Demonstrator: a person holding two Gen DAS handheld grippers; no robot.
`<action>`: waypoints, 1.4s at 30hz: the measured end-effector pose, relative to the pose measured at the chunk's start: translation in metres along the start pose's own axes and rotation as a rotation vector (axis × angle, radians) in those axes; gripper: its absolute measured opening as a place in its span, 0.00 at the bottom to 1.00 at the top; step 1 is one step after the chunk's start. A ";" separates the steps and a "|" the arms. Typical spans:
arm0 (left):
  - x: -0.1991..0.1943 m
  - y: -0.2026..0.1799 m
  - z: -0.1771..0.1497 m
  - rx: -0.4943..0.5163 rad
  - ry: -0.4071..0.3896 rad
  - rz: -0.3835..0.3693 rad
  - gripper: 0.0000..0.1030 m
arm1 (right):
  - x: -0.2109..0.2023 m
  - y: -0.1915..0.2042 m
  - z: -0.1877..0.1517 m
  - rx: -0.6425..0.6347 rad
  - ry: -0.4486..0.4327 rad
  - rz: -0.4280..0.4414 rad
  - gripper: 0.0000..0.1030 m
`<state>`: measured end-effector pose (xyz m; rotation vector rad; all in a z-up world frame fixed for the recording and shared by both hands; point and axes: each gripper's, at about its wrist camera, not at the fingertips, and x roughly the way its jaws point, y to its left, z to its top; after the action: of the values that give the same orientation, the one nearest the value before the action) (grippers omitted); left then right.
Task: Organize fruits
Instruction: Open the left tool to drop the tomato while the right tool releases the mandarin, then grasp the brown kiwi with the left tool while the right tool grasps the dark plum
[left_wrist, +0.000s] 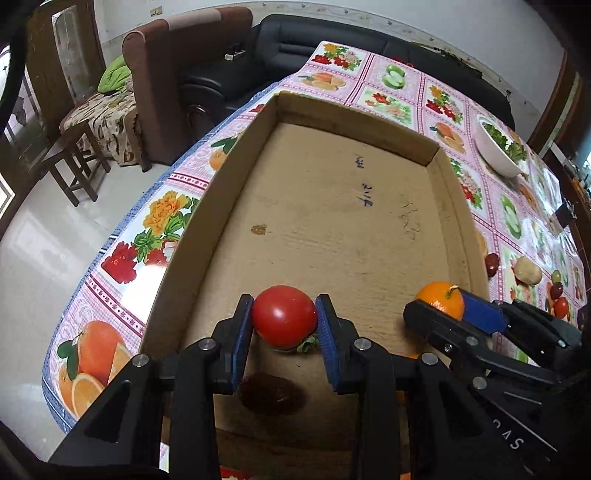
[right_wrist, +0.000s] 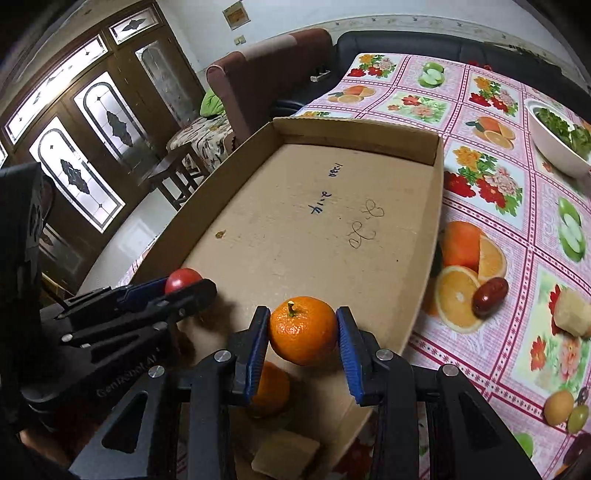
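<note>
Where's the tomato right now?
The tomato is clamped in the left gripper above the cardboard tray's near end, left of the orange in the right gripper.

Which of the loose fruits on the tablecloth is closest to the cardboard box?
The dark red date, lying just outside the cardboard box's right wall; the pale peeled piece and small round fruits sit farther away.

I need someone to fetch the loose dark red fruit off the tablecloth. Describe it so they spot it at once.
Start from the cardboard tray on the fruit-print tablecloth and look just past its right wall. There a small red date lies on a printed picture of sliced oranges. It is glossy, oval and dark red, unlike the pale, lumpy piece to its right.
</note>
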<state>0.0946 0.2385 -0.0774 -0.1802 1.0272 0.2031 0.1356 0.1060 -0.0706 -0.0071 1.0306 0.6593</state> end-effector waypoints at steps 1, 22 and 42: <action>0.001 0.001 0.000 -0.001 0.003 0.002 0.31 | 0.001 0.000 0.001 -0.005 0.001 -0.003 0.36; -0.031 -0.002 0.000 -0.018 -0.052 -0.004 0.46 | -0.032 0.000 -0.006 -0.018 -0.048 0.008 0.46; -0.063 -0.128 -0.020 0.192 -0.039 -0.227 0.46 | -0.174 -0.138 -0.091 0.272 -0.217 -0.182 0.51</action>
<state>0.0789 0.1048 -0.0261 -0.1169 0.9733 -0.0978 0.0745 -0.1208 -0.0216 0.2020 0.8908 0.3418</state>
